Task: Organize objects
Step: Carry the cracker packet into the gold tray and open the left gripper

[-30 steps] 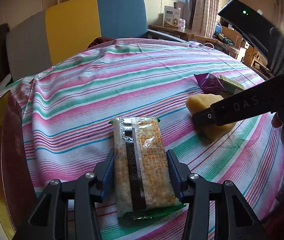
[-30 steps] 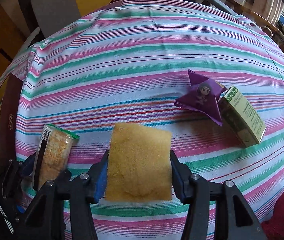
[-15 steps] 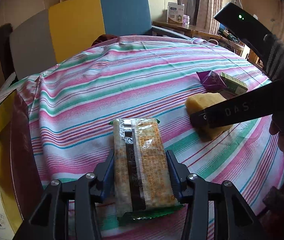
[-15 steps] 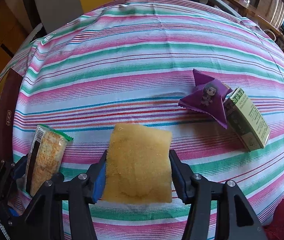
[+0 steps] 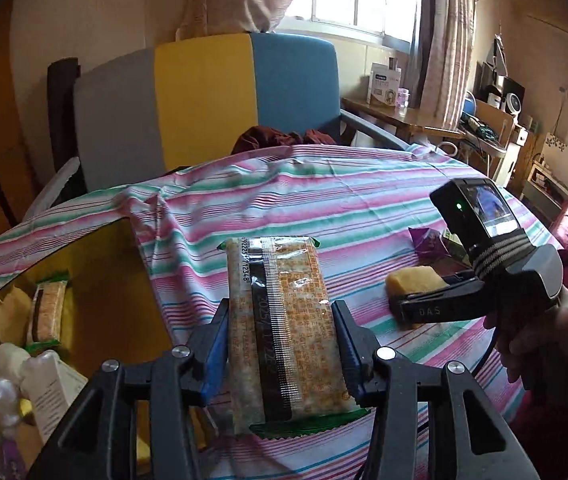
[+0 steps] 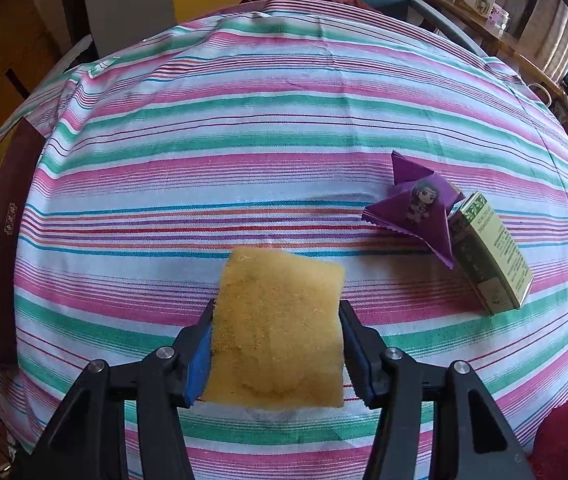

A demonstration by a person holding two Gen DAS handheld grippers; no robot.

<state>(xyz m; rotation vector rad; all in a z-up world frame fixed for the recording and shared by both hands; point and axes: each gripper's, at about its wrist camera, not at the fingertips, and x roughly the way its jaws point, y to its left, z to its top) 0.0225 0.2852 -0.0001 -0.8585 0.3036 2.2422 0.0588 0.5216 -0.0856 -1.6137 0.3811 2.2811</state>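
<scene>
Left gripper [image 5: 280, 344] clamped on a long clear-wrapped cracker packet with a green serrated end and a black seam strip [image 5: 284, 328], blue-padded fingers [image 5: 214, 350] pressing both long sides, packet lifted off the pink, green and white striped tablecloth [image 5: 323, 208]. Left of the fingers and lower, an open yellow-lined box with a dark maroon rim [image 5: 116, 312], holding another cracker packet [image 5: 46, 312], a white carton [image 5: 54, 396] and other pale items too blurred to name.

Right gripper [image 6: 276, 344] closed on a square yellow-tan sponge [image 6: 280, 328], squeezed between both fingers, near edge of the cloth below it. Ahead and right of those fingers, a purple pyramid-shaped sachet with a cartoon figure [image 6: 415, 204] lying on the cloth, touching a green and white rectangular carton [image 6: 491, 256] on its far right. Maroon box rim [image 6: 4, 248] at far left of the fingers. Same sponge and right gripper seen from the left wrist view, right of the held packet.
</scene>
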